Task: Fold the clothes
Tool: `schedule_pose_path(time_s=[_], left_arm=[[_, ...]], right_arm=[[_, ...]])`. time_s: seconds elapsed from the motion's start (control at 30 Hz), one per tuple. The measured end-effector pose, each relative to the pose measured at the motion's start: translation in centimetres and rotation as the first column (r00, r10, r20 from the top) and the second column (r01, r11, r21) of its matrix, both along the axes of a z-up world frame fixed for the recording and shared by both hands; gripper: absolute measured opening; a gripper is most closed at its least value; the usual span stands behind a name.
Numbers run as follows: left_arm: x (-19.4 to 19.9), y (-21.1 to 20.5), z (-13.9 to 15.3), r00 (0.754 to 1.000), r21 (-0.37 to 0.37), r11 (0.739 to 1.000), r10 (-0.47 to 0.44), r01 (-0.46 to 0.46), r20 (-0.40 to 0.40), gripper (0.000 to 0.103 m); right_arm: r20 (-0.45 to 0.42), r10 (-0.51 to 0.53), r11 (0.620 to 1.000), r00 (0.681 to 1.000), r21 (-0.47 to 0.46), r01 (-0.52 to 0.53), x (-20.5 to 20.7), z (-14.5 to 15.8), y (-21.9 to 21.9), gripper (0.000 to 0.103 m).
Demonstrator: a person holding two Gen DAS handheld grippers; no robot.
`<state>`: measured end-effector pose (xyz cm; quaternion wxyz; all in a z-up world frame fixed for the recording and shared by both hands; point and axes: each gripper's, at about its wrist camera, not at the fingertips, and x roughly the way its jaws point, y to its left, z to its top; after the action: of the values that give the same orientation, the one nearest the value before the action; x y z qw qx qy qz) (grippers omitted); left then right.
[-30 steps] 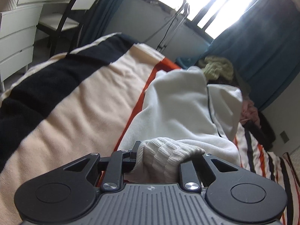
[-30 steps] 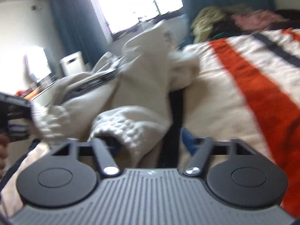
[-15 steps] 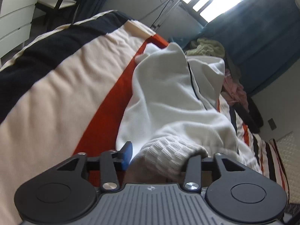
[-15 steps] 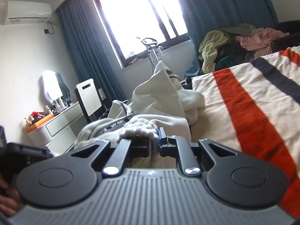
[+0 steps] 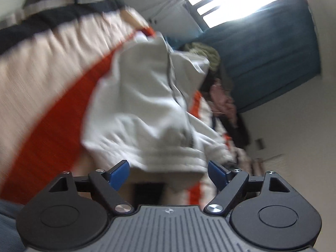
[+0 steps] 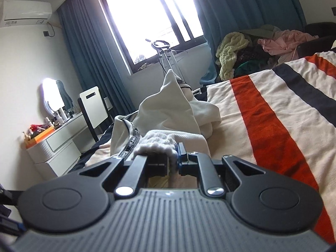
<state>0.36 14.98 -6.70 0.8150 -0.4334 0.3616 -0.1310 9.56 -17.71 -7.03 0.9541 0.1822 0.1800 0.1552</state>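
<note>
- Folding starts from where the white jacket (image 5: 147, 109) lies now: spread along the orange stripe of the striped bed cover (image 5: 42, 88), its dark zip line running away from me and its ribbed hem (image 5: 168, 159) nearest the left gripper.
- My left gripper (image 5: 169, 172) is released; the blue-padded fingers (image 5: 119, 171) stand wide apart with the hem just beyond them and nothing between them. That view is smeared, so I can't judge exactly how flat the hem sits.
- My right gripper (image 6: 173, 163) is clenched on the ribbed cuff (image 6: 156, 143) of the jacket, the knit bunched between the fingers, with the rest of the cloth rising in a peak (image 6: 170, 96) farther off.
- To do this step well, I judge the sleeve should be carried across the body of the jacket low and slowly, keeping the cuff taut enough that the peak flattens and does not drag the whole garment.
- I would use the free left fingers to pin or re-grip the hem near the zip so the body stays square to the stripes while the right side moves.
- Risk as I see it: thick knit slips or doubles under itself, leaving a lumpy fold; releasing only once the cuff rests on the cloth should help.
- Farther out, a heap of other clothes (image 6: 247, 48) waits by the blue curtain (image 6: 241, 6), well apart from this fold.
</note>
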Motion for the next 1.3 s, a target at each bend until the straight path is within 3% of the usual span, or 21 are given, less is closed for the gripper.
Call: schedule_pose_path(time_s=[0.13, 0.2, 0.37, 0.5, 0.6, 0.67, 0.7, 0.73, 0.77, 0.87, 0.97, 1.07, 1.17, 1.27, 1.3], left_arm=[[2.0, -4.3, -2.8, 0.997, -0.198, 0.98, -0.042, 0.027, -0.071, 0.088], [3.3, -6.5, -4.2, 0.992, -0.239, 0.971, -0.051, 0.022, -0.116, 0.088], [5.0, -7.6, -6.0, 0.971, -0.198, 0.957, 0.18, -0.21, -0.159, 0.086], [5.3, -7.9, -7.1, 0.957, -0.264, 0.926, 0.226, -0.269, -0.183, 0.071], [4.9, -8.4, -6.1, 0.97, -0.222, 0.947, 0.211, -0.233, -0.119, 0.055], [4.7, -7.5, -5.1, 0.971, -0.206, 0.95, 0.224, -0.236, -0.08, 0.028], [4.6, -6.7, -4.1, 0.971, -0.193, 0.952, 0.23, -0.237, -0.06, 0.024], [4.5, -5.8, -3.1, 0.971, -0.181, 0.954, 0.234, -0.238, -0.04, 0.013], [4.3, -4.7, -1.7, 0.969, -0.143, 0.959, 0.245, -0.244, -0.008, 0.008], [3.0, -1.0, 2.2, 0.962, -0.051, 0.964, 0.265, -0.262, 0.065, 0.008], [1.8, 2.9, 5.1, 0.951, 0.011, 0.952, 0.306, -0.306, 0.052, 0.008], [1.9, 5.6, 6.3, 0.944, 0.172, 0.934, 0.326, -0.313, -0.057, 0.008], [2.4, 6.5, 4.6, 0.912, 0.387, 0.885, 0.356, -0.26, -0.202, 0.009], [3.5, 7.4, 2.2, 0.877, 0.449, 0.87, 0.365, -0.203, -0.312, 0.012], [3.8, 7.6, 2.0, 0.88, 0.45, 0.874, 0.349, -0.182, -0.322, 0.013]], right_arm=[[-0.042, -0.011, 0.998, 0.999, -0.061, 0.008, 0.2, -0.2, -0.2, 0.012], [-0.079, -0.019, 0.999, 0.997, -0.05, 0.015, 0.3, -0.6, -0.8, 0.012], [-0.118, -0.044, 0.999, 0.992, -0.025, 0.042, 0.1, -1.6, -2.2, 0.012], [-0.124, -0.066, 0.997, 0.99, -0.039, 0.062, 0.2, -2.3, -2.2, 0.012], [-0.128, -0.087, 0.996, 0.988, -0.031, 0.083, 0.4, -2.6, -2.5, 0.012], [-0.135, -0.095, 0.995, 0.986, -0.034, 0.091, 0.5, -2.7, -2.6, 0.012], [-0.138, -0.099, 0.995, 0.985, -0.035, 0.095, 0.5, -2.8, -2.7, 0.012], [-0.142, -0.097, 0.995, 0.985, -0.042, 0.092, 0.5, -2.9, -2.7, 0.012], [-0.142, -0.095, 0.995, 0.985, -0.052, 0.088, 0.4, -2.9, -2.6, 0.012], [-0.136, -0.079, 0.993, 0.988, -0.1, 0.066, 0.2, -2.7, -1.7, 0.012], [-0.127, -0.014, 0.987, 0.992, -0.162, -0.007, -0.3, -2.2, -0.4, 0.012], [-0.116, 0.104, 0.962, 0.988, -0.238, -0.13, -1.3, -1.6, 1.7, 0.016], [-0.133, 0.209, 0.903, 0.969, -0.355, -0.243, -2.6, -1.7, 4.4, 0.019], [-0.185, 0.291, 0.842, 0.939, -0.416, -0.343, -3.6, -2.2, 6.2, 0.02], [-0.202, 0.308, 0.829, 0.93, -0.423, -0.366, -3.9, -2.4, 6.4, 0.02]])
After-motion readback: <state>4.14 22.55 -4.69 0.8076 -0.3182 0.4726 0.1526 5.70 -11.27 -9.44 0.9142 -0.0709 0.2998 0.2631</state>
